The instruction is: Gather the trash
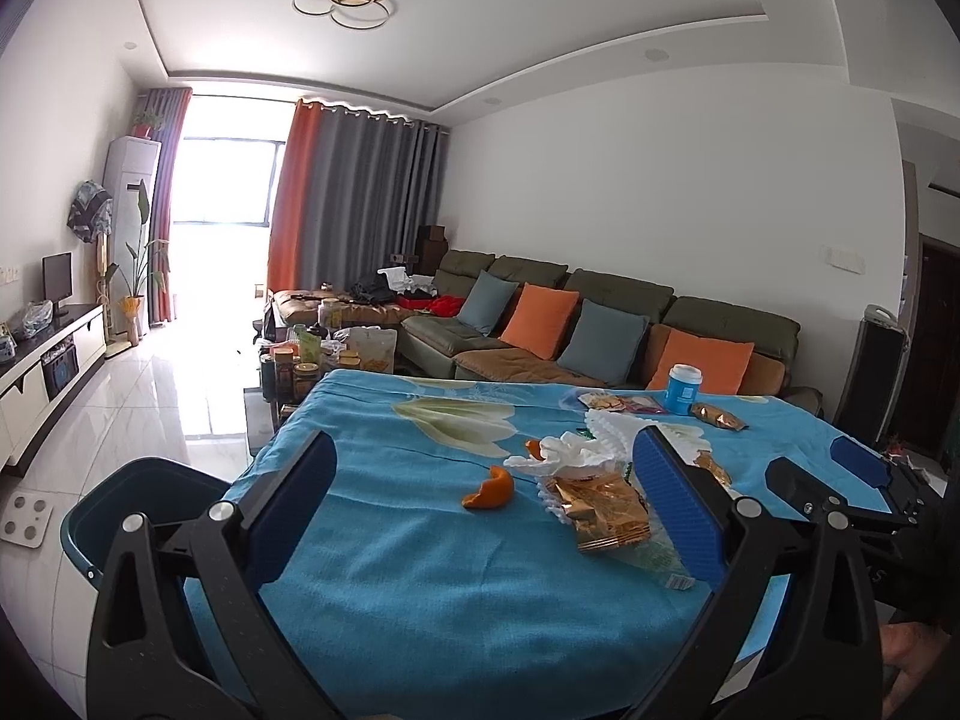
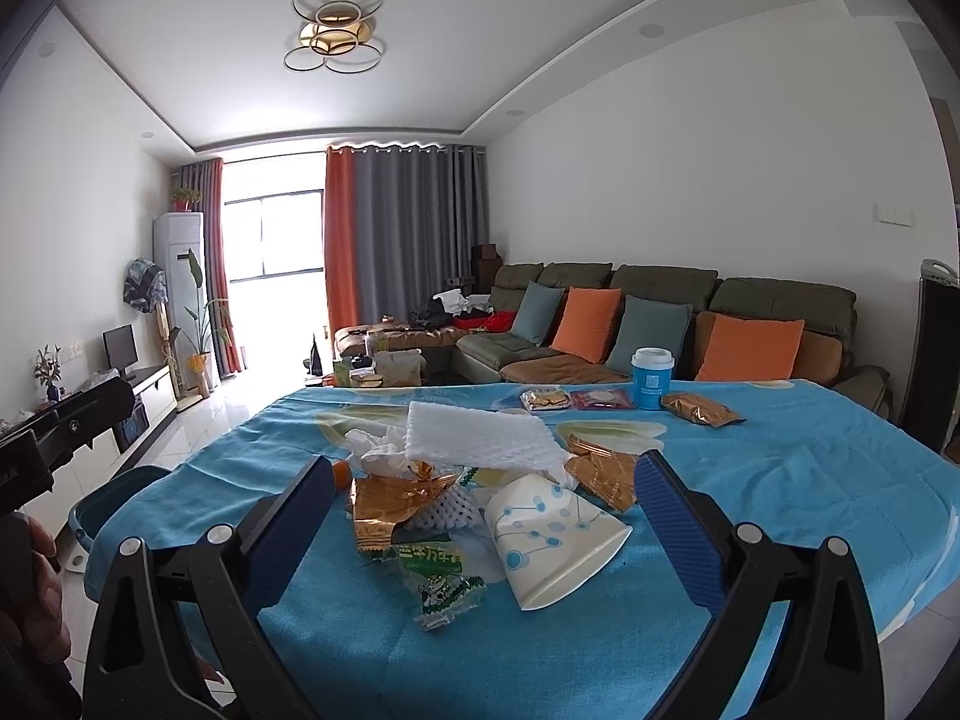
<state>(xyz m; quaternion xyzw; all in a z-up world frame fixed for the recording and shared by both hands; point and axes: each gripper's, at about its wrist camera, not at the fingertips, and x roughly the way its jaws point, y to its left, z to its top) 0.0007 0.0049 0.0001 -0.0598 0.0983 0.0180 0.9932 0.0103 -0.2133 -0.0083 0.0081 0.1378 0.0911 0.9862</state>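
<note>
Trash lay uncollected on the bench (image 2: 780, 480), wrappers (image 2: 384, 510), paper cup (image 2: 552, 540) and orange peel (image 1: 489, 489) untouched, while both grippers' fingers (image 1: 678, 504) gaped apart, holding nothing

Right tool (image 2: 486, 525) wide apart, empty, over crushed paper cup (image 2: 549, 540), wrappers (image 2: 384, 507).

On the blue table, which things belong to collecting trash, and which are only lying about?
For the job: orange peel, crumpled tissue, gold wrapper, green wrapper, tipped paper cup, foam sheet, bin.

Probably lying about: upright blue cup, sealed snack packs, sofa cushions.
</note>
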